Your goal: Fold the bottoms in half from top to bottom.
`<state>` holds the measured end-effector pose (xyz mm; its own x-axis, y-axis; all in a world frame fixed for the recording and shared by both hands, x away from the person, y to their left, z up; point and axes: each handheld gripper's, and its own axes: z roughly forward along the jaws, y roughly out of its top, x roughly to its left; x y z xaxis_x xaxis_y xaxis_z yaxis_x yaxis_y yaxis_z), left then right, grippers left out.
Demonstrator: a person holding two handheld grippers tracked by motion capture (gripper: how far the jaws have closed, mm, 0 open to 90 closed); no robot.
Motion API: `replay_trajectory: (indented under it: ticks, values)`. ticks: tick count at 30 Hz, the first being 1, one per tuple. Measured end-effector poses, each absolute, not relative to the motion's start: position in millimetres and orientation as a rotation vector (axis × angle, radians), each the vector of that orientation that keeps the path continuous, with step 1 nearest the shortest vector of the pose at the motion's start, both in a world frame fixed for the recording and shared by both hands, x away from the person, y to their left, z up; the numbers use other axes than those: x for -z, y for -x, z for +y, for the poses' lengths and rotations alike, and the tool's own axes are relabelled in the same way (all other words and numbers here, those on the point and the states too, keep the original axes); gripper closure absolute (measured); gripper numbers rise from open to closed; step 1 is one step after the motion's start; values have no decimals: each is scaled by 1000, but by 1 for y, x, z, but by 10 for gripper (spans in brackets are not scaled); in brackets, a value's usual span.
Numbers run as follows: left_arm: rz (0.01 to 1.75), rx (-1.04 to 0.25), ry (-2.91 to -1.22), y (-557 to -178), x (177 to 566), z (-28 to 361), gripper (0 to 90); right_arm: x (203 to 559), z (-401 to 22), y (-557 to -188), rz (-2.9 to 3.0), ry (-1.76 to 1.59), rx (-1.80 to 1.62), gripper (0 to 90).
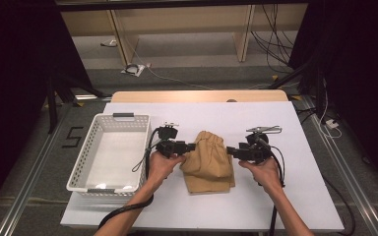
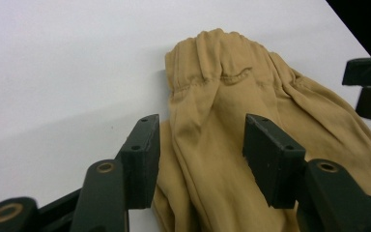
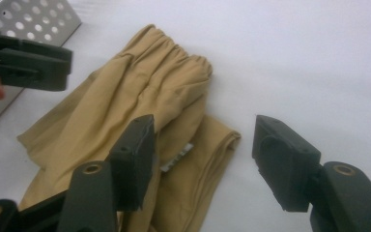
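Item: tan garment (image 1: 207, 162), folded, apparently trousers or shorts with a gathered elastic waistband (image 2: 222, 58). Location: middle of the desk (image 1: 275, 196), on its white cover, just right of the basket (image 1: 91, 162) and apart from it. The waistband end points away from the person; the folded layers lie toward the near edge.

Material: woven cotton-like cloth, matt, lightly creased, with a stitched seam below the waistband. A small white label (image 3: 176, 158) shows between two layers. Shape: a soft rounded heap over a flatter rectangular fold beneath.

Handling, as judged: light, limp, not fragile, not slippery. It will sag and unfold if lifted by one layer. Best hold is a pinch through all layers at each side edge, or at the thicker gathered waistband, which gives the pads more to bite on.

Left tongs (image 1: 191, 146): at the garment's left side, jaws roughly half open, straddling a ridge of cloth in the left gripper view; pads (image 2: 142, 162) not pressing on it, nothing held.

Right tongs (image 1: 231, 150): at the garment's right side, jaws wide apart. One pad (image 3: 137, 154) stands over the cloth, the other over bare desk; nothing gripped.

Basket: white plastic, rectangular, perforated walls, grey handles at both ends, nothing visible inside.

Desk: pale wood edge at the far side, smooth white sheet over the top.
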<state>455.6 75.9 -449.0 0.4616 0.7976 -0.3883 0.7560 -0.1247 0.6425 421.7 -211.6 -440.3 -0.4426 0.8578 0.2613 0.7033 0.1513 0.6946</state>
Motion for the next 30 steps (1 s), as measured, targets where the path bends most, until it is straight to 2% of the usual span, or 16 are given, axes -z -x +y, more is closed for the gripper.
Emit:
replay_trajectory:
  ticks: [6, 15, 23, 30]
  values:
    - [1337, -68, -1909, -464, 455, 70, 496, 440, -208, -421, 2246, -1521, -1177, 409]
    - [1371, -50, -1910, -472, 464, 69, 590, 440, -207, -423, 2254, -1509, -1205, 407]
    - [1329, -28, -1931, -471, 462, 62, 695, 438, -200, -429, 2265, -1520, -1209, 408]
    - [1279, -39, -1950, -468, 459, 59, 865, 445, -186, -442, 2324, -1562, -1194, 407]
